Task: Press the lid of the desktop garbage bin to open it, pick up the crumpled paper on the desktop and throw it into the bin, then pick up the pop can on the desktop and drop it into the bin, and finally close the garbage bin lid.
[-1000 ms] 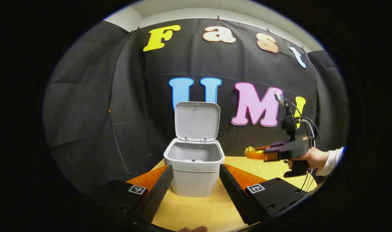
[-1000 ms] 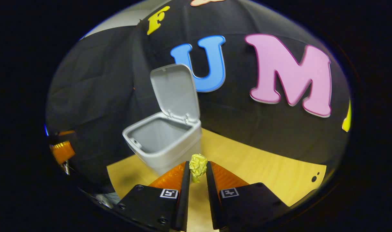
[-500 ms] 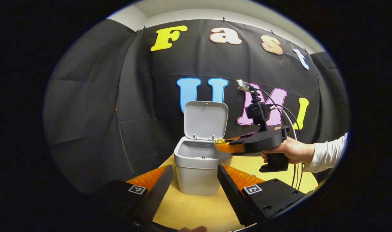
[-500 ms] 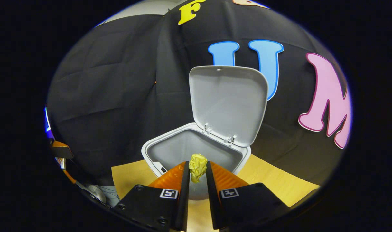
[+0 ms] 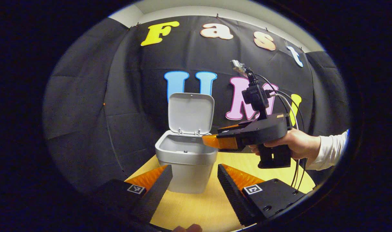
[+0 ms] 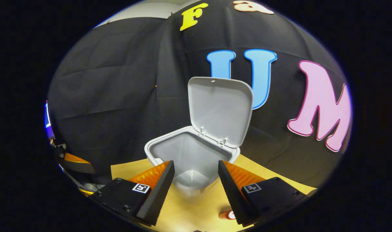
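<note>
The bin mouth lies open from the near side; its raised lid walls off the far side. The right gripper overhangs the right rim.

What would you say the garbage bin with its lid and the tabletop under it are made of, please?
The garbage bin and its raised lid look like moulded plastic: plain grey, matt, with rounded corners and small clip hinges. The tabletop looks like pale wood or a wood-look laminate, smooth with faint grain; the pictures cannot tell which.
</note>
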Available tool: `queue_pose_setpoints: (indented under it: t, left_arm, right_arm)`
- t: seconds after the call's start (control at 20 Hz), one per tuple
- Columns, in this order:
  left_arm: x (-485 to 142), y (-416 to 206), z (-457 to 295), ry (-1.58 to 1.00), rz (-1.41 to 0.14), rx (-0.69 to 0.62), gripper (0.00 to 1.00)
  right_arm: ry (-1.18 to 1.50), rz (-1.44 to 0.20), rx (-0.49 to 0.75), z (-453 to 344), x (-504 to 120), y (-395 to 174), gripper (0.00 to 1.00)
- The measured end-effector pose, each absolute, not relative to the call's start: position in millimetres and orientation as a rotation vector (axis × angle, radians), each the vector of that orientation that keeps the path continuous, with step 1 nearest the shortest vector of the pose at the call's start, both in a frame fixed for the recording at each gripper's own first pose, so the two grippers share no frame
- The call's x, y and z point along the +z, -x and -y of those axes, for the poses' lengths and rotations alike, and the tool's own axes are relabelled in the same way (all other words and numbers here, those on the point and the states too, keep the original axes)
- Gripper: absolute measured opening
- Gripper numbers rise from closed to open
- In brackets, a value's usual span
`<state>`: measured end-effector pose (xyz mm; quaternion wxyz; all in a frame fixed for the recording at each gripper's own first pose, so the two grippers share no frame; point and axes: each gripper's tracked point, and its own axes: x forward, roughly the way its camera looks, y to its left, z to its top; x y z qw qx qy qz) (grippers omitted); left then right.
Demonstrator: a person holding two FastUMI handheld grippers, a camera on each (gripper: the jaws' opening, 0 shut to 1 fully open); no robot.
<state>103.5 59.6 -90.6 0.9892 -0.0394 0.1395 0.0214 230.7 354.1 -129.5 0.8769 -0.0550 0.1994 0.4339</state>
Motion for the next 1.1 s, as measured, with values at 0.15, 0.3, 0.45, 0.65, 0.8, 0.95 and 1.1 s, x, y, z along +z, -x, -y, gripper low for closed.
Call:
queue_pose_setpoints:
  t: [0.15,0.3,0.45,0.65,0.8,0.95,1.1]
  left_arm:
    - [-117.9,-121.6,-20.8,0.065,-0.309,-0.054,0.95]
    - [-166.4,-141.8,15.0,0.084,-0.404,-0.129,0.95]
    - [-220.6,-159.6,43.6,0.086,-0.518,-0.162,0.96]
    - [-271.9,-179.8,77.2,0.052,-0.587,-0.21,0.96]
    - [-311.2,-197.4,94.4,0.043,-0.654,-0.228,0.96]
    - [-344.6,-210.2,102.7,0.027,-0.72,-0.23,0.96]
    - [-359.6,-222.6,111.5,0.013,-0.74,-0.243,0.96]
  right_arm:
    - [0.121,-0.401,0.851,-304.8,-114.7,-229.7,0.91]
    - [0.125,-0.374,0.768,-253.2,-96.5,-233.7,0.97]
    - [0.1,-0.36,0.672,-200.2,-77.1,-235.6,0.97]
    - [0.136,-0.367,0.548,-129.9,-67.3,-229.1,0.97]
    - [0.165,-0.365,0.484,-94.1,-63.2,-223.4,0.97]
    - [0.185,-0.369,0.427,-66.3,-63.9,-220.0,0.97]
    - [0.179,-0.38,0.402,-52.3,-62.7,-212.6,0.97]
